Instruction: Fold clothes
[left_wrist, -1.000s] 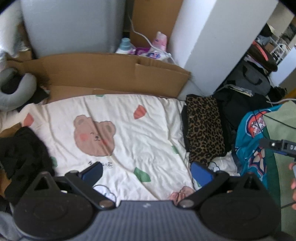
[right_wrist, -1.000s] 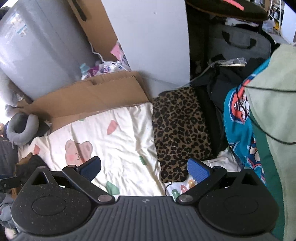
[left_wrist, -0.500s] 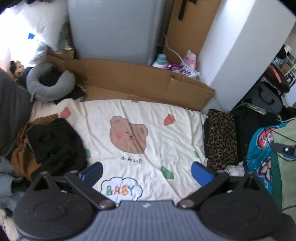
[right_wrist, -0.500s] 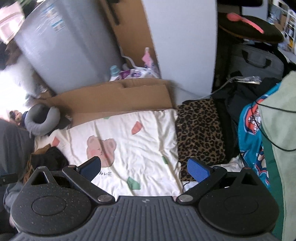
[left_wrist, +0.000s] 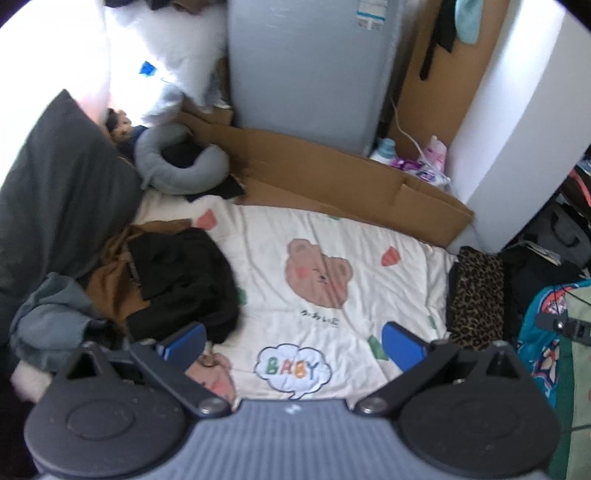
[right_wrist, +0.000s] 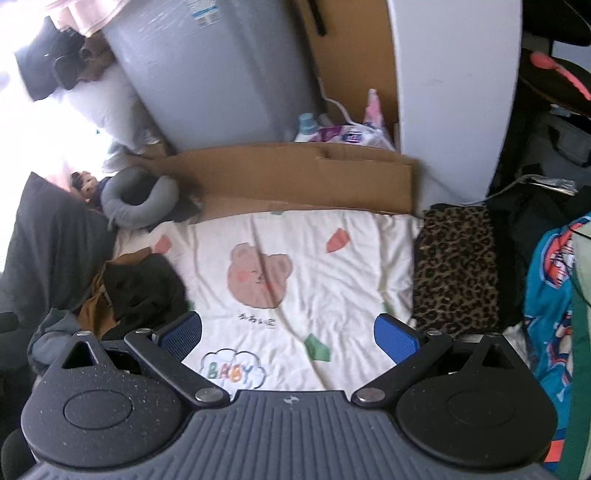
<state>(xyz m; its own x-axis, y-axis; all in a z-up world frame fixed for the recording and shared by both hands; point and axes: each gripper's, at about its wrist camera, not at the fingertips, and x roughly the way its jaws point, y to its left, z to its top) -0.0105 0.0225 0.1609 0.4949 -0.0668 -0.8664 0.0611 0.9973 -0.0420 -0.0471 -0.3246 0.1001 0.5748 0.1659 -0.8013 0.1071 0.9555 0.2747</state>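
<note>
Left wrist view: left gripper (left_wrist: 293, 341) spread wide, blue pads holding nothing, above the cream bear-print "BABY" blanket (left_wrist: 332, 258). Crumpled black garment (left_wrist: 184, 273) lies on the blanket's left edge, on top of a brown garment (left_wrist: 107, 273); grey-blue bundle (left_wrist: 51, 317) just left of those. Folded leopard-print cloth (left_wrist: 476, 295) at the blanket's right edge. Flattened brown cardboard (left_wrist: 332, 177) behind the blanket, grey U-shaped neck pillow (left_wrist: 177, 170) at its far-left corner.

Right wrist view: right gripper (right_wrist: 288, 334) also wide apart and empty, over the same blanket (right_wrist: 314, 266). Black garment (right_wrist: 144, 288) left, leopard cloth (right_wrist: 456, 266) right, teal printed fabric (right_wrist: 546, 295) beyond that.
</note>
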